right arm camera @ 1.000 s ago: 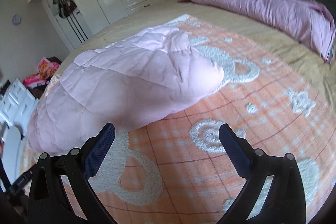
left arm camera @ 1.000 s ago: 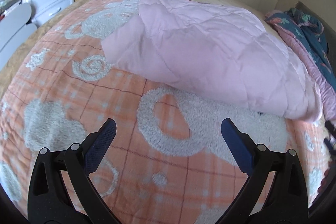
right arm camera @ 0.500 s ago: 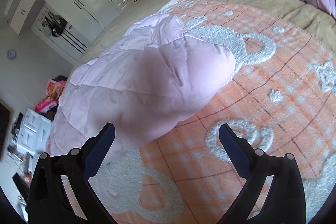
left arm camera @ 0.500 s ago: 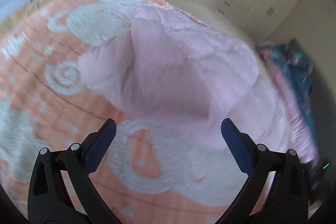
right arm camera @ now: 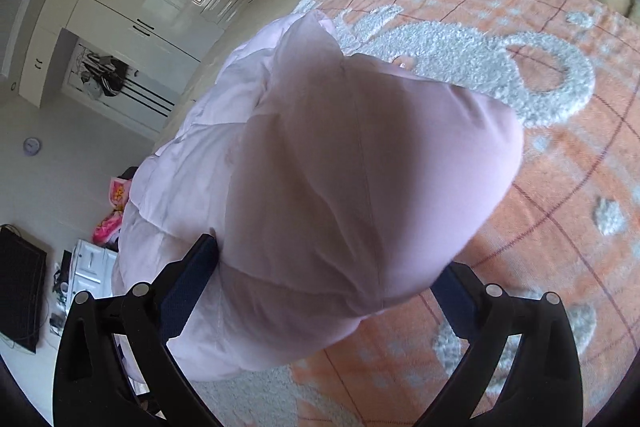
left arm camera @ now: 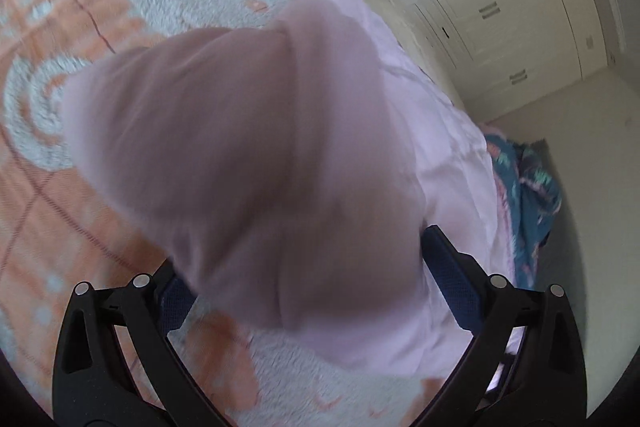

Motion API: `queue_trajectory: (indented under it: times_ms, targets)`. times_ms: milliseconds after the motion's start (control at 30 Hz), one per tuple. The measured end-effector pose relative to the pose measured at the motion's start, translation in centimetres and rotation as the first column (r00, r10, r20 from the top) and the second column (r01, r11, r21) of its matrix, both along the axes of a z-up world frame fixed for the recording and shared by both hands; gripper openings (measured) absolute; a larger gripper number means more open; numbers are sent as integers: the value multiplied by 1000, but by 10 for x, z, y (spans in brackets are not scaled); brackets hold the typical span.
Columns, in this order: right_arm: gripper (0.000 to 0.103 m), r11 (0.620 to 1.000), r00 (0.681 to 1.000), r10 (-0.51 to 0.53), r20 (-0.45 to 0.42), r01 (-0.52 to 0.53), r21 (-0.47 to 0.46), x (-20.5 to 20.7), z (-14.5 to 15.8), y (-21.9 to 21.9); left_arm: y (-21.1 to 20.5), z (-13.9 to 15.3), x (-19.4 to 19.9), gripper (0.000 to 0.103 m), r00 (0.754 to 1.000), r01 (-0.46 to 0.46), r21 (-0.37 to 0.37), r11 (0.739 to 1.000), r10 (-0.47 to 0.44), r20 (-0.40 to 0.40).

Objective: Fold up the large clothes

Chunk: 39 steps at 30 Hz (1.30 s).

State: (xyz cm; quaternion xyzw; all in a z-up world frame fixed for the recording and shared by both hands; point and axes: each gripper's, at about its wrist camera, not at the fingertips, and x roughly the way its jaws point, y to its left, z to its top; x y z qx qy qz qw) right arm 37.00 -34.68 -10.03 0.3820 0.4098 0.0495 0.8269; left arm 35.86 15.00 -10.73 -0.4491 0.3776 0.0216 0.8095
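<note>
Between the spread fingers of my left gripper (left arm camera: 304,279) and right gripper (right arm camera: 320,275), neither pinching yet, bulges the pink quilted jacket (right arm camera: 360,187): soft, puffy, likely light and slippery, best seized at a seamed corner.

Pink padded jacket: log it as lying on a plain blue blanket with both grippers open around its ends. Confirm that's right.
Not right about the blanket. The pink padded jacket lies on an orange checked blanket with white fluffy shapes, as the right wrist view shows. Both the left gripper and right gripper are indeed open around its ends.
</note>
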Motion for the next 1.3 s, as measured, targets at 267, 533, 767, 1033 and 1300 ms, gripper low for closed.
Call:
queue_trajectory:
  times_ms: [267, 533, 767, 1033, 1300]
  targets:
    - [99, 999, 1000, 29, 9, -30, 15, 21, -7, 5, 7, -13, 17, 95, 999, -26, -55, 998, 27, 28]
    - [96, 995, 993, 101, 65, -101, -1, 29, -10, 12, -6, 2, 28, 78, 998, -4, 122, 993, -4, 64]
    - [61, 984, 977, 164, 136, -153, -90, 25, 10, 28, -25, 24, 29, 53, 994, 19, 283, 959, -48, 94]
    - [40, 930, 949, 246, 196, -174, -324, 11, 40, 54, -38, 43, 33, 39, 990, 48, 410, 911, -98, 101]
    - [36, 904, 934, 280, 224, -178, -389, 0, 60, 60, -45, 63, 30, 34, 988, 54, 460, 886, -114, 103]
